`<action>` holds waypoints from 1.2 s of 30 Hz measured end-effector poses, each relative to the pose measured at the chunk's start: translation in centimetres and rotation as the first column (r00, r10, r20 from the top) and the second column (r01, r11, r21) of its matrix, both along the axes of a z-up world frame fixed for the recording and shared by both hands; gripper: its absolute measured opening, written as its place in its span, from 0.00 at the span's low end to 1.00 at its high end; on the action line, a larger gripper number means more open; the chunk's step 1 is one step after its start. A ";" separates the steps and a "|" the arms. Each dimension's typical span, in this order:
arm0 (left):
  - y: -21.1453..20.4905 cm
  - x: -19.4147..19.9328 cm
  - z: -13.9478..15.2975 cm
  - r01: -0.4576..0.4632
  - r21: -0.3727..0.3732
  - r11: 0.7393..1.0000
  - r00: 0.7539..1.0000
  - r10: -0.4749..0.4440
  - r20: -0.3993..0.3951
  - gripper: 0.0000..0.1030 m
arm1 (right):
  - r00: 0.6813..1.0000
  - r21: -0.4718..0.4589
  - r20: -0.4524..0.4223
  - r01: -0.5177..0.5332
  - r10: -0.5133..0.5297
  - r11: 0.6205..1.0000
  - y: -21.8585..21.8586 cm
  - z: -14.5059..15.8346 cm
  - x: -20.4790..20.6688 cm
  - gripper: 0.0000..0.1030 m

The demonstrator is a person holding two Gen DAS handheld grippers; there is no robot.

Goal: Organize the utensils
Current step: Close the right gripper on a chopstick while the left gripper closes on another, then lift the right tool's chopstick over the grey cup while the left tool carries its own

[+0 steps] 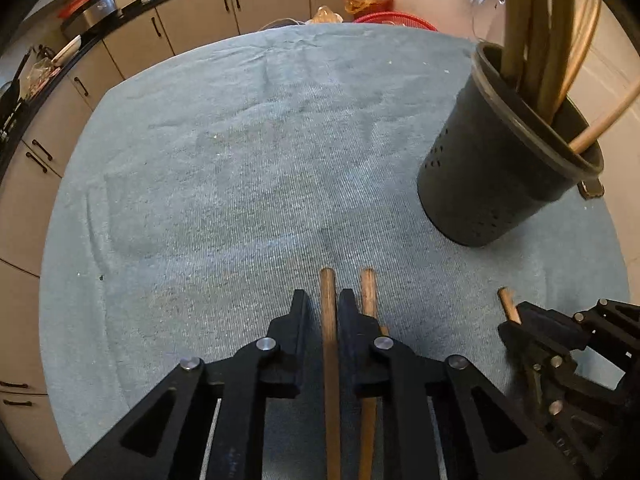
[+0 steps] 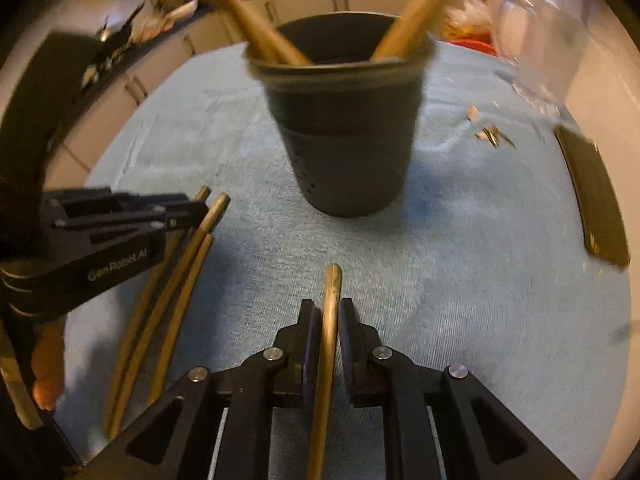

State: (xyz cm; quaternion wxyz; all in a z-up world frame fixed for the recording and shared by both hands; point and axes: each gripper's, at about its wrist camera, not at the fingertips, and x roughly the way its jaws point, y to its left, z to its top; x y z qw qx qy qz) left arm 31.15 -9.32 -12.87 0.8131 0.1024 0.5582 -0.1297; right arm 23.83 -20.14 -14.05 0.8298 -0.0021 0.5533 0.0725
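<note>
A dark perforated utensil holder (image 1: 500,168) stands on the blue cloth (image 1: 240,160) and holds several wooden utensil handles (image 1: 532,32). My left gripper (image 1: 329,300) is shut on a wooden handle (image 1: 329,320) low over the cloth; a second wooden handle (image 1: 368,292) lies just right of it. My right gripper (image 2: 330,312) is shut on another wooden handle (image 2: 332,300), in front of the holder (image 2: 344,140). The left gripper (image 2: 192,212) shows at the left in the right wrist view, over several wooden handles (image 2: 176,280). The right gripper (image 1: 516,316) shows at lower right in the left wrist view.
Kitchen cabinets (image 1: 200,16) and a dark counter run beyond the table's far edge. A red basket (image 1: 392,20) and plastic bags sit at the back. A clear glass (image 2: 536,40), small metal bits (image 2: 492,132) and a dark flat object (image 2: 596,196) lie to the right.
</note>
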 end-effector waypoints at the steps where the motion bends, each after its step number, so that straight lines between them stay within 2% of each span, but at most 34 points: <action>1: -0.1 0.2 0.0 0.000 -0.004 1.000 1.000 0.000 0.002 0.17 | 1.000 -0.029 0.009 -0.023 0.023 0.999 0.5 0.0 0.2 0.15; 3: 0.3 0.4 -0.2 -0.002 -0.023 1.000 1.000 0.002 0.005 0.16 | 0.999 -0.058 0.037 -0.037 0.040 0.998 1.2 0.0 0.4 0.14; 5: 0.9 0.0 -0.2 0.008 -0.054 0.998 1.000 -0.008 0.017 0.07 | 0.998 -0.063 0.051 -0.030 0.033 0.998 1.4 0.1 0.2 0.10; 6: 1.5 -0.4 -0.3 0.001 -0.061 0.998 1.000 0.001 0.025 0.07 | 0.998 -0.053 0.053 -0.024 0.026 0.998 1.2 0.1 0.2 0.09; 9: 2.6 -1.5 0.4 -0.057 -0.075 0.996 0.995 0.063 0.077 0.07 | 0.998 0.031 0.065 0.009 -0.011 0.999 -0.2 0.2 -0.5 0.08; 11: 4.0 -3.1 2.4 -0.086 -0.139 0.987 0.987 0.103 0.122 0.07 | 0.990 0.094 0.110 0.077 -0.087 0.993 -1.9 1.6 -1.9 0.08; 14: 6.2 -5.8 7.0 -0.126 -0.232 0.964 0.961 0.177 0.211 0.07 | 0.968 0.198 0.193 0.122 -0.161 0.973 -3.8 4.5 -4.3 0.08; 15: 7.1 -7.0 8.5 -0.141 -0.261 0.955 0.950 0.205 0.236 0.07 | 0.952 0.221 0.244 0.133 -0.187 0.966 -4.4 6.0 -5.7 0.08; 18: 8.6 -11.5 12.6 -0.172 -0.308 0.936 0.904 0.274 0.327 0.07 | 0.911 0.232 0.366 0.107 -0.189 0.967 -4.5 8.9 -8.3 0.08; 21: 10.1 -16.2 14.4 -0.197 -0.357 0.913 0.853 0.340 0.397 0.07 | 0.881 0.256 0.432 0.087 -0.194 0.963 -4.6 10.6 -10.8 0.08; 22: 10.6 -16.9 14.4 -0.200 -0.357 0.913 0.847 0.344 0.406 0.07 | 0.876 0.265 0.440 0.081 -0.195 0.961 -4.9 11.1 -11.5 0.08; 24: 12.0 -18.8 15.1 -0.219 -0.354 0.909 0.817 0.369 0.443 0.07 | 0.864 0.280 0.464 0.068 -0.197 0.958 -4.8 11.6 -13.1 0.08; 26: 11.8 -21.1 16.3 -0.228 -0.335 0.914 0.796 0.373 0.477 0.07 | 0.840 0.275 0.507 0.053 -0.192 0.960 -4.6 12.3 -14.9 0.08; 29: 12.2 -21.7 16.0 -0.233 -0.343 0.910 0.787 0.383 0.483 0.07 | 0.820 0.248 0.542 0.054 -0.185 0.967 -4.2 13.2 -16.3 0.08; 34: 12.4 -22.8 16.5 -0.232 -0.364 0.902 0.783 0.396 0.480 0.07 | 0.778 0.284 0.592 0.041 -0.209 0.958 -4.4 14.6 -18.3 0.08; 36: 12.2 -23.0 16.6 -0.228 -0.369 0.901 0.780 0.396 0.485 0.07 | 0.775 0.264 0.598 0.047 -0.202 0.963 -4.3 14.8 -18.5 0.08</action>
